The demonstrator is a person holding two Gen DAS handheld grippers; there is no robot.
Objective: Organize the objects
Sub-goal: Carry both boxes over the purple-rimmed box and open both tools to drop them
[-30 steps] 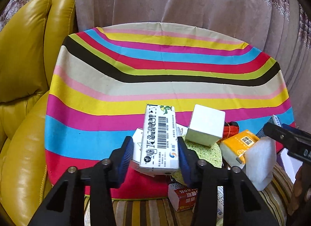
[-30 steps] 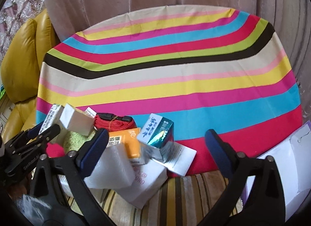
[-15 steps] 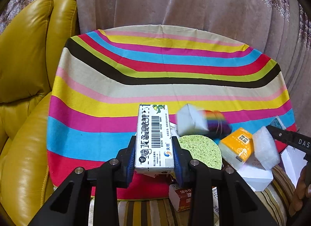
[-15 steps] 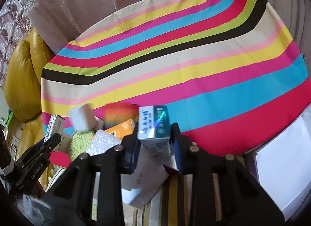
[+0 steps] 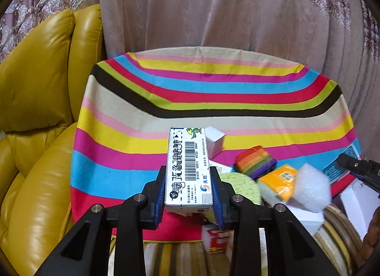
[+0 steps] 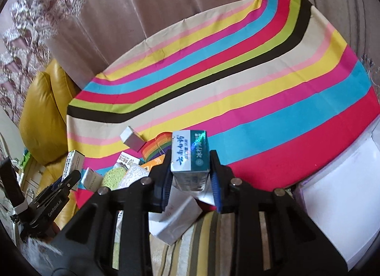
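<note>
Tabletop cloth in red, blue, yellow, pink, black, beige stripes, mustard-yellow leather armchair, white barcoded box, teal-and-white box, rainbow-striped bundle, lime-green sponge, orange packet

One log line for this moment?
left gripper: shut on barcode box | right gripper: shut on teal box | above striped table

Matt striped cloth — glossy yellow leather armchair — printed cardboard carton.
</note>
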